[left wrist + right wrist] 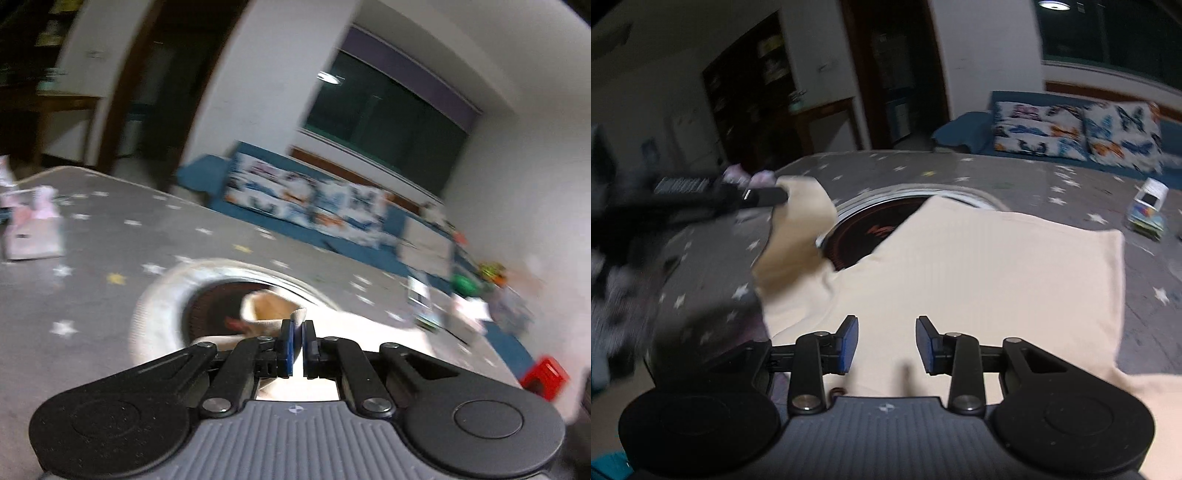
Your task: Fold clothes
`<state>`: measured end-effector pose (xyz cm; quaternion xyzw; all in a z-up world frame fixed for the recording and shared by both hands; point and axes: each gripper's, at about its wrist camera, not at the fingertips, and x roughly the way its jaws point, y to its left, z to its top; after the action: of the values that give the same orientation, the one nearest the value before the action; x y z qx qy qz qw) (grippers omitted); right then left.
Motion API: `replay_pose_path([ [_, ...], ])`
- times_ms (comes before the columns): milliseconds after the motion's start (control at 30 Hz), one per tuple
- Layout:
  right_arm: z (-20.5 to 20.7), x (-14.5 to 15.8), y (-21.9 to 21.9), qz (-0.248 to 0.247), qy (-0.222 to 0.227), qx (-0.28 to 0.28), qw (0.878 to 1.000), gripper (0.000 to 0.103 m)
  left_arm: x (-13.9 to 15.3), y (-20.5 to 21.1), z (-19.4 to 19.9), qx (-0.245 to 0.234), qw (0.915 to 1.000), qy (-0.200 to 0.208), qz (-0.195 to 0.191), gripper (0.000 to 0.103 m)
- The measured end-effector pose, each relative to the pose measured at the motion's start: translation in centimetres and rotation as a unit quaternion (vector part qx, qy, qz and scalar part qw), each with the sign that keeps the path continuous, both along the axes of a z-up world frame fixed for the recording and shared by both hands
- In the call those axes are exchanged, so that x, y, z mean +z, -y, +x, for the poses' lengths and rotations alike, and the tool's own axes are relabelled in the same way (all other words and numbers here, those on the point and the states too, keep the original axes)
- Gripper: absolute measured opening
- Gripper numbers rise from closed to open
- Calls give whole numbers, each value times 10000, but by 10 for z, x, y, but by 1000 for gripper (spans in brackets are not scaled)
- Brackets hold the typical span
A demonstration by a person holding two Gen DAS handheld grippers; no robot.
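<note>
A cream garment (979, 266) lies spread on the grey star-print tablecloth (1071, 184), partly covering a round recessed cooker. My right gripper (886, 343) hovers open just above the garment's near part, with nothing between its blue pads. My left gripper (297, 343) is shut on a corner of the cream cloth (273, 308) and holds it lifted above the table. In the right wrist view the left gripper (775, 195) shows at the left, blurred, with that corner (798, 229) hanging from it.
A round cooker (871, 232) with a pale rim sits sunk in the table's middle. A small white box and a packet (1148, 210) lie at the right. Pink and white packets (33, 225) rest at the far left. A blue sofa with butterfly cushions (1075, 129) stands behind.
</note>
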<state>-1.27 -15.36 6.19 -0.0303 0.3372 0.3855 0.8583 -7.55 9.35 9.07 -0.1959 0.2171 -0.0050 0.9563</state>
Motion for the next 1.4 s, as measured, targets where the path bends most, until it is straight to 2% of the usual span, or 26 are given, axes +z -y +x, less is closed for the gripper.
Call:
replay_pose_path([
  [100,7,3,18,206,-121,-273,9993,31,-7,29,-1,-490,9987,-25,135,5],
  [233,14,3,32,386,-291,-489,9976,31,-31,63,1,-973,9934,-349,488,5],
  [367,17,-2,34,493,-474,-512,9963,31,-50,79,1,-1202,9877,-614,791,10],
  [467,20,-9,24,480,-643,-450,9958,31,-55,77,-2,-1260,9858,-708,852,16],
  [533,22,-14,18,435,-740,-405,9955,31,-54,71,-8,-1208,9859,-652,962,22],
  [600,23,-19,10,377,-867,-357,9949,32,-53,62,-15,-1059,9870,-586,1059,41],
  [767,23,-28,-4,301,-1008,-296,9940,32,-53,35,-32,-545,9895,-563,1217,48],
  [867,23,-35,-10,203,-1117,-322,9930,32,-58,21,-39,-213,9882,-654,1366,52],
  [967,19,-38,-16,144,-1110,-318,9932,32,-62,18,-39,-110,9875,-725,1396,55],
  [1033,17,-37,-21,42,-1039,-298,9941,32,-64,17,-38,-73,9871,-765,1403,56],
  [1100,15,-35,-25,-64,-950,-272,9951,17,-66,16,-38,-37,9867,-805,1409,56],
  [1200,13,-30,-28,-148,-746,-260,9968,5,-69,15,-37,18,9861,-865,1419,59],
  [1400,9,7,-29,-259,121,-195,9994,2,-76,12,-36,128,9846,-985,1438,65],
])
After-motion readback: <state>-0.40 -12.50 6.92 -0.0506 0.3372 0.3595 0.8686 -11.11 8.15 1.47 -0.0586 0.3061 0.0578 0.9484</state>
